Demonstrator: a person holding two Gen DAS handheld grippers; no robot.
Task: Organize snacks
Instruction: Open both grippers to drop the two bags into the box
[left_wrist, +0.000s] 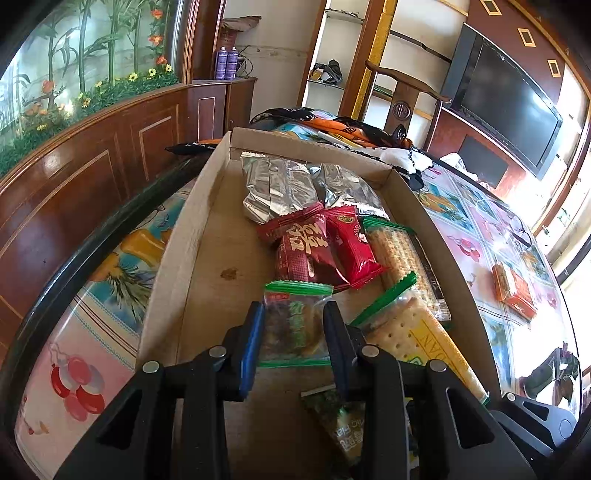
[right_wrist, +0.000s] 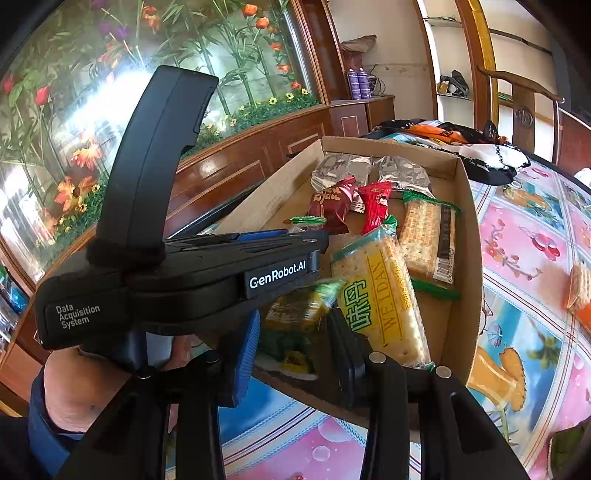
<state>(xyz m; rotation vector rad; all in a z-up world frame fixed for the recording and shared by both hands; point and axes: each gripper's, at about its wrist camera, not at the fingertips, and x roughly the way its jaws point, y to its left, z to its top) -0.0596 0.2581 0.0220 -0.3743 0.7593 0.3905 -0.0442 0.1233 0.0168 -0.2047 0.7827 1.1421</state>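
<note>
A shallow cardboard box (left_wrist: 192, 236) (right_wrist: 469, 221) lies on the table and holds snack packets. My left gripper (left_wrist: 295, 325) is shut on a clear packet with green edges (left_wrist: 291, 325), low over the box floor. Seen side-on from the right wrist, the left gripper (right_wrist: 321, 240) shows that packet's green edge (right_wrist: 308, 220) at its tip. My right gripper (right_wrist: 295, 339) is shut on a green-and-yellow packet (right_wrist: 295, 321) at the box's near edge. That packet (left_wrist: 340, 424) shows below the left fingers. A yellow WELDAN cracker pack (right_wrist: 384, 295) (left_wrist: 417, 332) lies just to the right.
Deeper in the box lie silver foil packs (left_wrist: 280, 184), two red packets (left_wrist: 325, 247) and another cracker pack (left_wrist: 402, 254). An orange cracker packet (left_wrist: 513, 288) sits on the patterned tablecloth to the right. Bags and cloth (left_wrist: 332, 125) crowd the far end. A hand (right_wrist: 74, 387) holds the left gripper.
</note>
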